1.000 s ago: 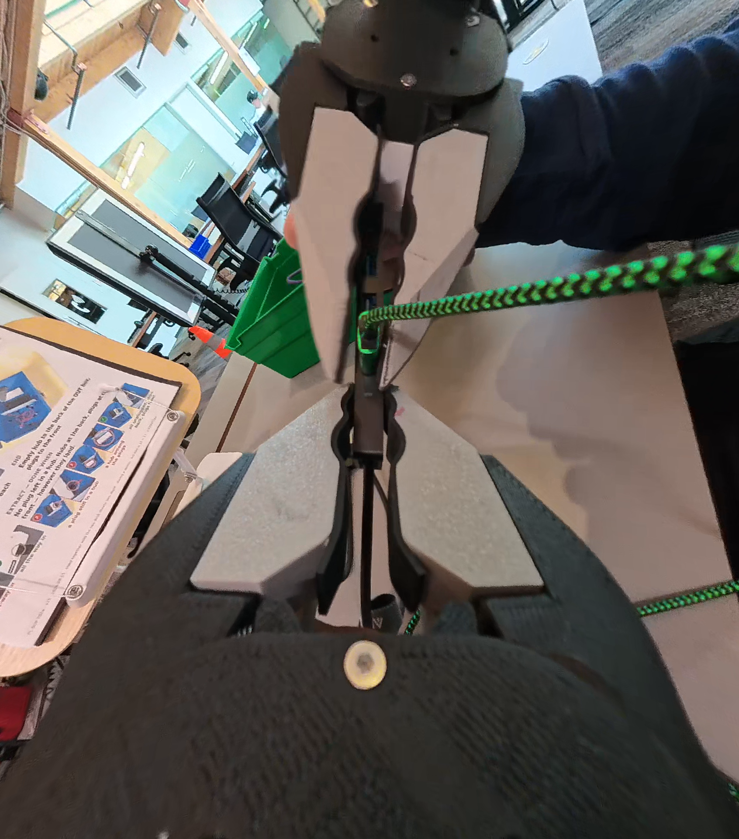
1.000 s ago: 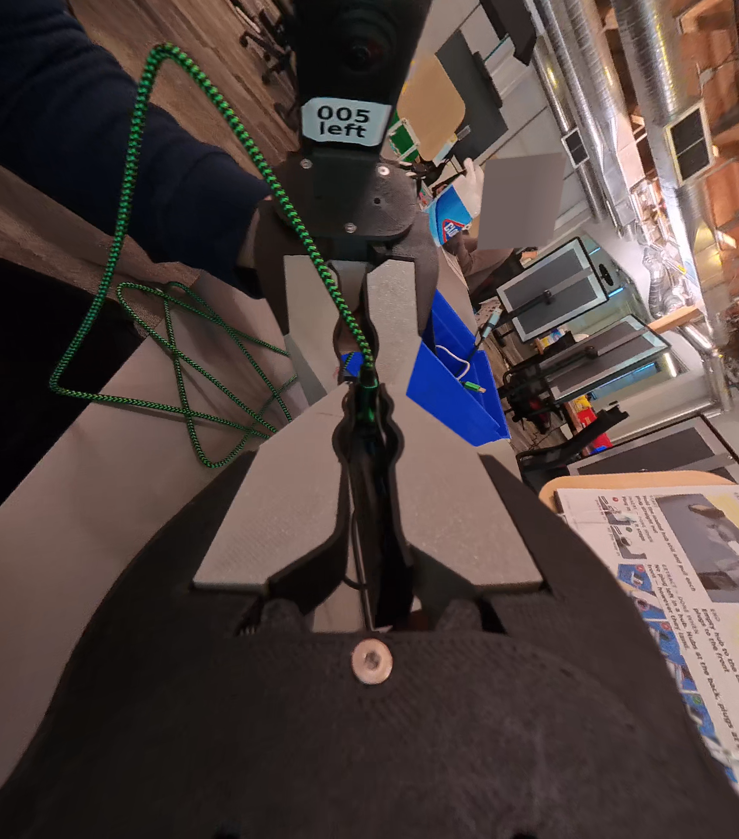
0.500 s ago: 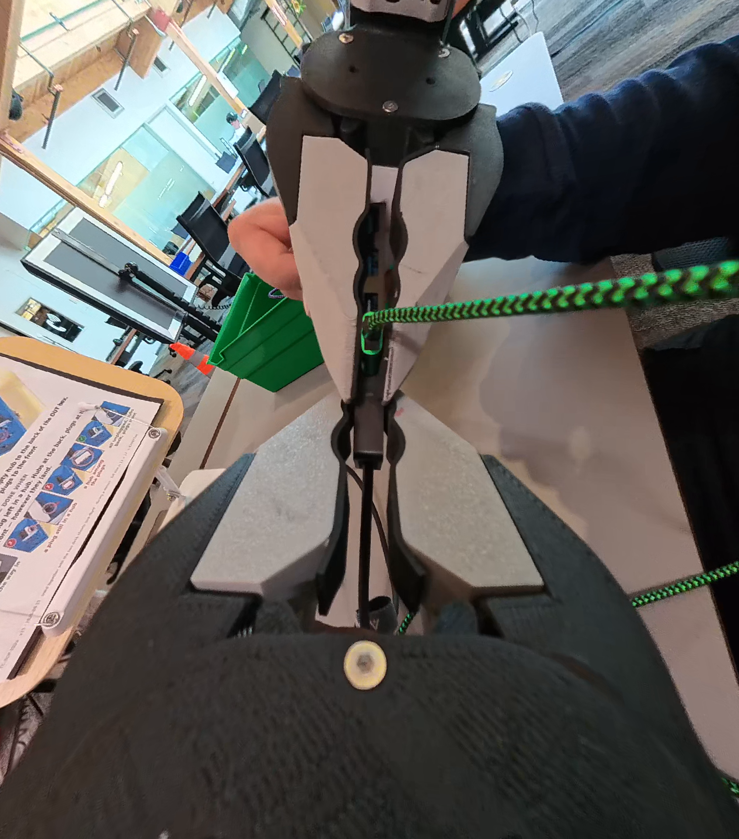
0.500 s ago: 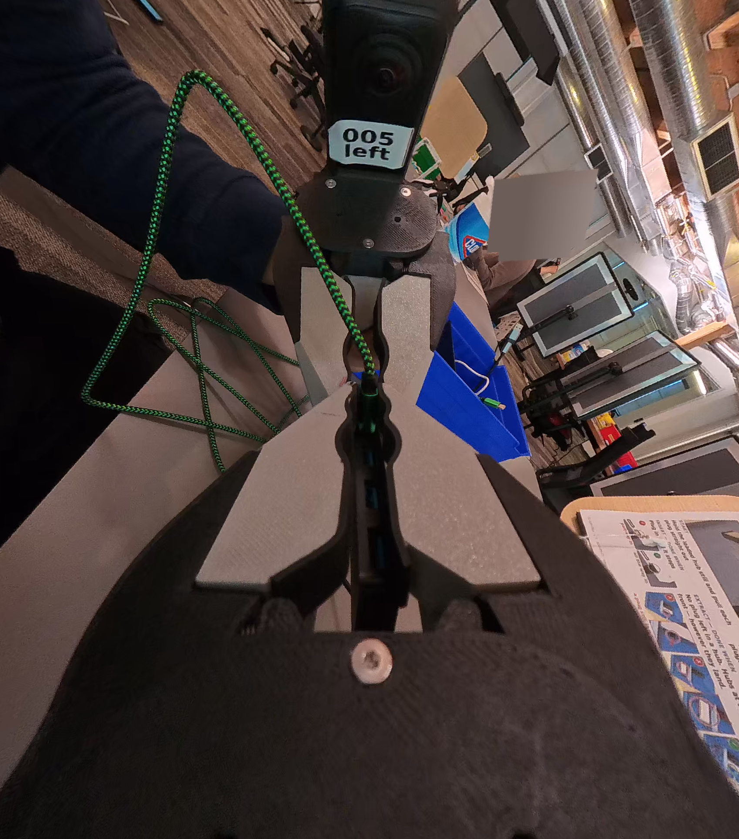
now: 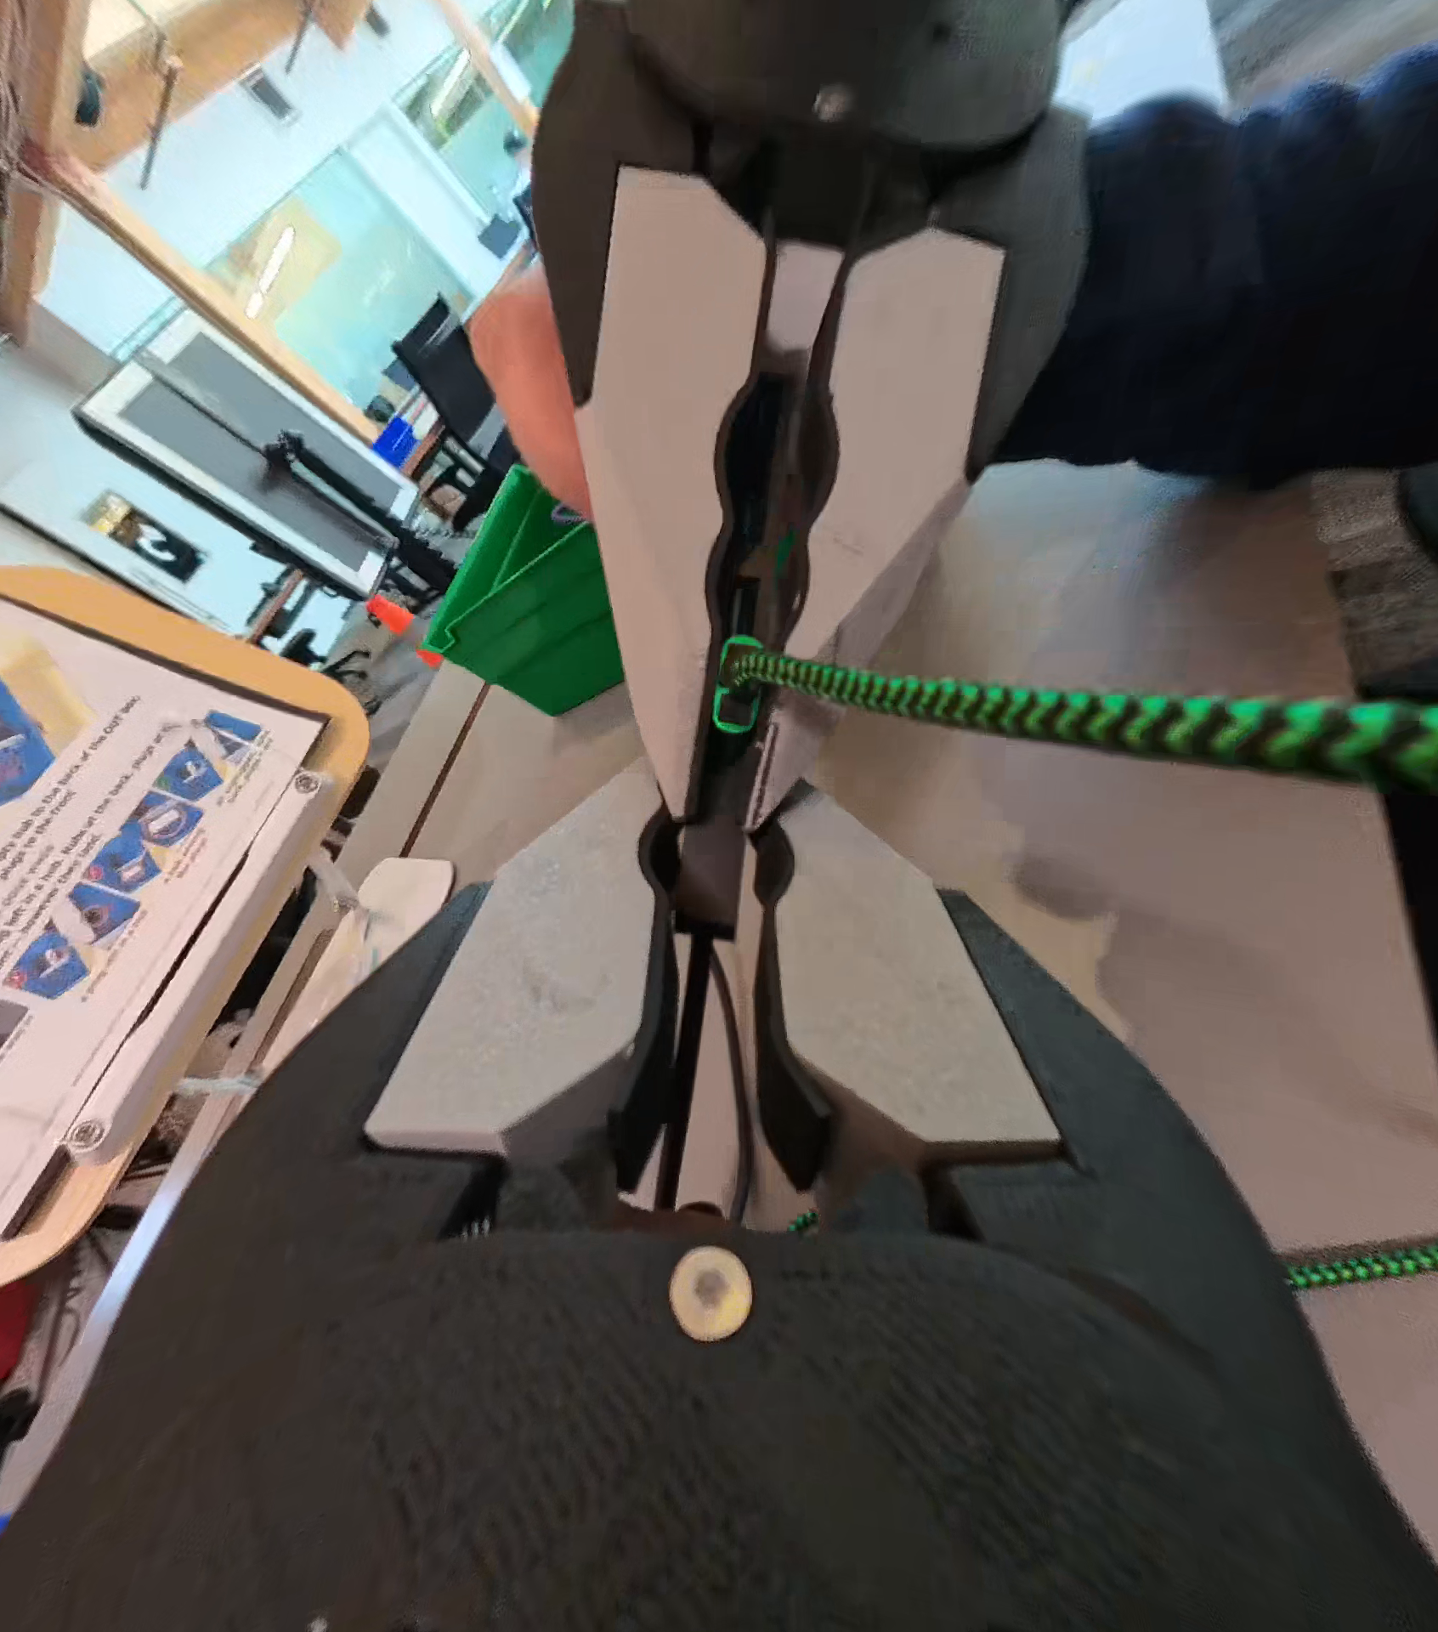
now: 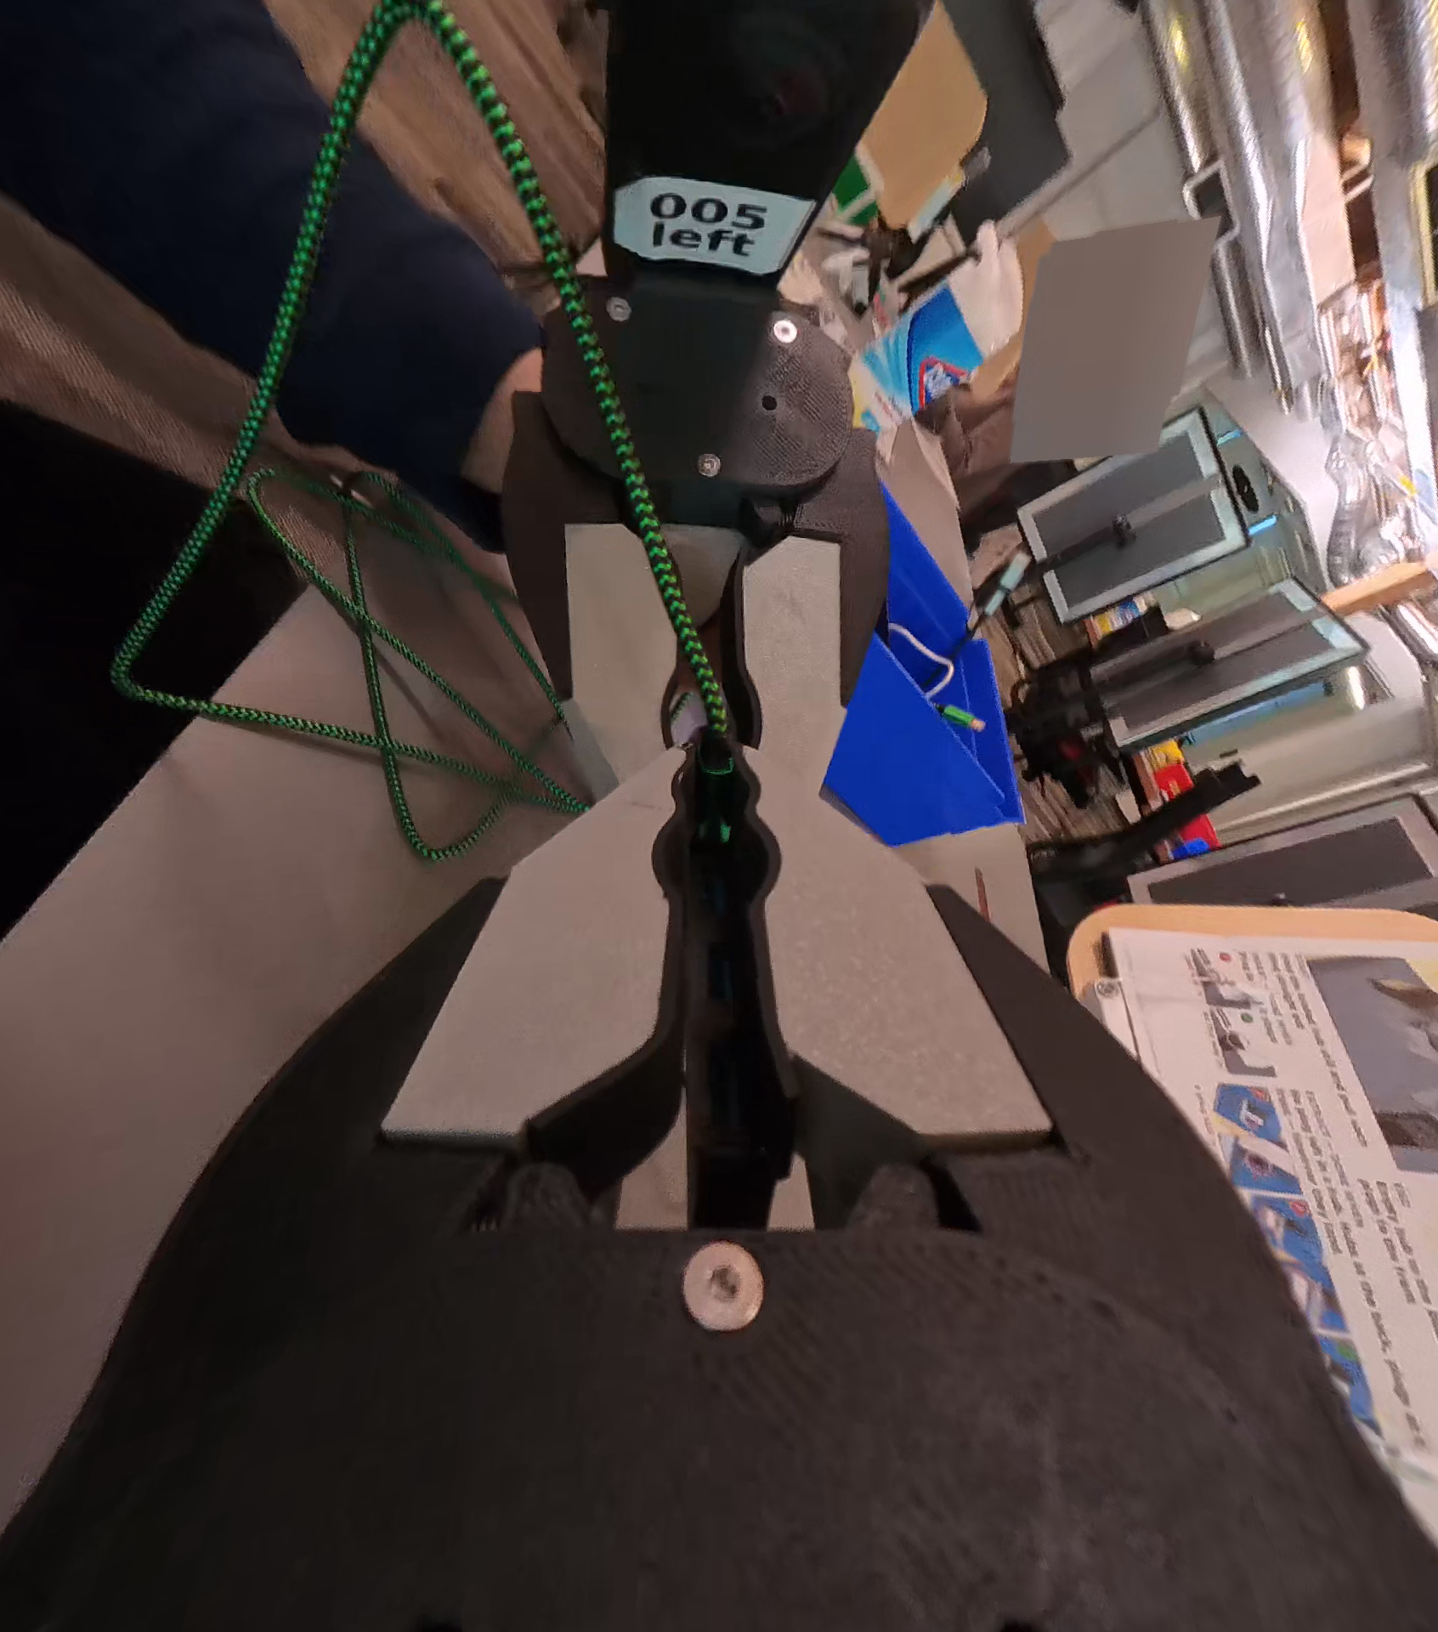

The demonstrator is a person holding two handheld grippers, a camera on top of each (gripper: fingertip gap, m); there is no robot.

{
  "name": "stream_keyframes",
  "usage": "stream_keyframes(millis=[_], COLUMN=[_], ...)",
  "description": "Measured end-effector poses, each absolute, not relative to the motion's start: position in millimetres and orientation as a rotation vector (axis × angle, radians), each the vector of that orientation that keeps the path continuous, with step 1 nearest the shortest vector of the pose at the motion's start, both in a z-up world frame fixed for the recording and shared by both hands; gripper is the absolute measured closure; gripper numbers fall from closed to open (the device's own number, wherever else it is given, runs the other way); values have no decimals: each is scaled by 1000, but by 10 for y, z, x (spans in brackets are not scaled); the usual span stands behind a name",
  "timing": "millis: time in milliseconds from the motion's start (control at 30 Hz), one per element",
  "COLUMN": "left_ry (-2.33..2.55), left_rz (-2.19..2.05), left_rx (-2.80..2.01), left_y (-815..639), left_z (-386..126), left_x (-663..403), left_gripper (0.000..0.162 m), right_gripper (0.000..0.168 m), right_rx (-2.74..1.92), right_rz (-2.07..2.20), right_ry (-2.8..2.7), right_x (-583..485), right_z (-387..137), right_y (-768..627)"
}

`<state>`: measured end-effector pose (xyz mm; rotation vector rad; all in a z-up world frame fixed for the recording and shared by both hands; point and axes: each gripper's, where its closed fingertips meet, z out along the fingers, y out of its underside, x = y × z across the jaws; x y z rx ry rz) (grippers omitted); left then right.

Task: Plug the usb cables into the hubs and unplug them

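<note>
now | both hand-held grippers clamped on hub (image 5: 708, 870) | long axis along fingers | cable (image 5: 1139, 720) rightward

Left gripper (image 5: 711, 870): black textured body, pale grey wedge-shaped fingers (image 5: 539, 998) with wavy black inner edges, one silver screw (image 5: 708, 1294). Right gripper (image 6: 720, 795): same build. Far camera housing carries a pale label (image 6: 702, 225). Dark navy sleeve (image 5: 1281, 291).

Green bin (image 5: 534, 609) on pale surface (image 5: 1139, 883), approx 10 o'clock of left-view centre. Blue bin (image 6: 918, 777) at 2 o'clock in right view, w/ a white cord (image 6: 927, 653) draped inside. Printed instruction sheet (image 5: 80, 848) on a round-cornered wood board (image 5: 349, 720), 9 o'clock. Framed grey panels (image 6: 1139, 530) stand well behind the blue bin; silver ducts (image 6: 1263, 132) at 1 o'clock.
</note>
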<state>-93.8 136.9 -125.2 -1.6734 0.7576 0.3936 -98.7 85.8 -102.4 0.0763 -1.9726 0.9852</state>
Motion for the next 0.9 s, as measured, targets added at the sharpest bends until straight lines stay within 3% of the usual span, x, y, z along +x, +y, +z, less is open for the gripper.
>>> stream_keyframes(millis=[500,900], left_ry=[711,644], left_rz=[251,106], left_rx=[-1559,-1551], left_y=[1272,1289], left_z=[-1053,-1042], left_x=[-850,-830], left_gripper=[155,155], right_gripper=[166,165], right_rx=[-9,-75], right_rz=[1484,1502], right_ry=[-1884,-1917], right_x=[-885,-943], right_z=[-755,-813], right_y=[801,896])
